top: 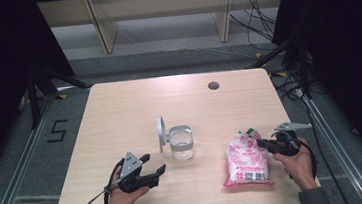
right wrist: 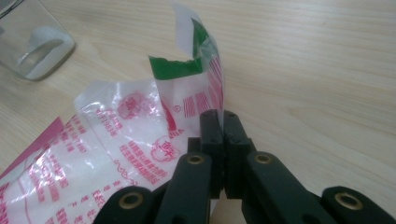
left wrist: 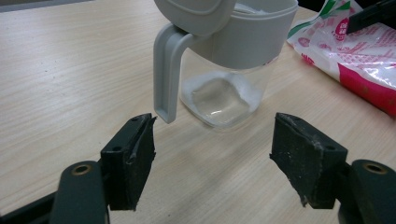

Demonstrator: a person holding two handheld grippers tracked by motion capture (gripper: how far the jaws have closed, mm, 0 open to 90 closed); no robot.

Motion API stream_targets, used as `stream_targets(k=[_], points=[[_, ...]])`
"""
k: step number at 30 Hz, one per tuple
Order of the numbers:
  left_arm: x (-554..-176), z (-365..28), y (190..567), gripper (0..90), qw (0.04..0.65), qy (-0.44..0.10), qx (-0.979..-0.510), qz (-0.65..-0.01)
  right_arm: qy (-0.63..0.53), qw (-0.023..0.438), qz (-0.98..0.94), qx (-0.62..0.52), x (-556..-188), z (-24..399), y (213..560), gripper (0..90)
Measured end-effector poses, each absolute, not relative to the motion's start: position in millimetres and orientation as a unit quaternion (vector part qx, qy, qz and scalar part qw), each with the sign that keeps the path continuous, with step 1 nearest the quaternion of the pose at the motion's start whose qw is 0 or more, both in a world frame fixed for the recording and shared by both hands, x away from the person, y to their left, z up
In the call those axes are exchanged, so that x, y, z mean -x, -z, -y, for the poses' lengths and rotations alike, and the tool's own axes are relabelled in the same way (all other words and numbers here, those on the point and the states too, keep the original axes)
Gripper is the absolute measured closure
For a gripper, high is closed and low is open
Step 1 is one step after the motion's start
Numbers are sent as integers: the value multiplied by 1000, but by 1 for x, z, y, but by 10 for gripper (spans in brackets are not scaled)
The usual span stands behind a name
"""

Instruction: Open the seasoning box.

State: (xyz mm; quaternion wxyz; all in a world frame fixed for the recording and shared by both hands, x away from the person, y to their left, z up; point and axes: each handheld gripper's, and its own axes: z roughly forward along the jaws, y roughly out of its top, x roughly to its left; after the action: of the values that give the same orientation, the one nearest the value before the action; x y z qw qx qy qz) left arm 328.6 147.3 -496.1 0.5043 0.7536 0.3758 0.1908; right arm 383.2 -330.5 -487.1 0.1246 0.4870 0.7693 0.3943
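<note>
A clear jar (top: pixel 181 143) with a grey rim and a flipped-up grey lid (top: pixel 161 130) stands mid-table; a little white powder lies in its bottom (left wrist: pixel 219 95). My left gripper (top: pixel 155 163) rests near the front left of the jar, jaws wide open (left wrist: pixel 212 158) and nothing between them. To the right lies a pink-and-white printed plastic bag (top: pixel 247 161). My right gripper (top: pixel 262 143) is at the bag's far end, shut (right wrist: pixel 223 121) on the thin film of the torn top by the green strip (right wrist: pixel 175 67). The bag's body (right wrist: pixel 116 140) lies flat on the table.
The light wooden table (top: pixel 134 101) has a dark round hole (top: pixel 213 85) near its far right edge. Beyond it are wooden shelf legs and loose cables on the floor. Metal rails run along both sides of the table.
</note>
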Motion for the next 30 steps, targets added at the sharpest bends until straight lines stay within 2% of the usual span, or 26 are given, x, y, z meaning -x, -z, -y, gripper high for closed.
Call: stream_targets(k=[8, 13, 14, 17, 25, 26, 28, 29, 30], points=[[-320, -127, 498, 296, 496, -182, -772, -353, -412, 135, -751, -499, -357, 348, 484, 900], [-313, -99, 500, 297, 495, -163, -793, -315, -423, 126, -729, -523, -351, 351, 488, 900], [-311, -91, 501, 297, 492, -157, -800, -306, -424, 113, -727, -528, -351, 352, 488, 898], [-309, -70, 504, 302, 494, -135, -810, -287, -415, 130, -736, -519, -353, 354, 490, 889], [-312, -13, 505, 332, 493, -104, -829, -242, -420, 108, -724, -536, -356, 353, 494, 818], [-313, -8, 507, 341, 499, -99, -828, -237, -429, 96, -714, -545, -354, 352, 494, 806], [-314, -1, 508, 348, 497, -94, -831, -231, -430, 112, -728, -522, -359, 354, 499, 771], [-314, 2, 509, 348, 496, -96, -831, -232, -432, 83, -712, -547, -356, 349, 497, 761], [-315, 3, 510, 350, 495, -92, -833, -229, -428, 93, -723, -535, -359, 351, 499, 757]])
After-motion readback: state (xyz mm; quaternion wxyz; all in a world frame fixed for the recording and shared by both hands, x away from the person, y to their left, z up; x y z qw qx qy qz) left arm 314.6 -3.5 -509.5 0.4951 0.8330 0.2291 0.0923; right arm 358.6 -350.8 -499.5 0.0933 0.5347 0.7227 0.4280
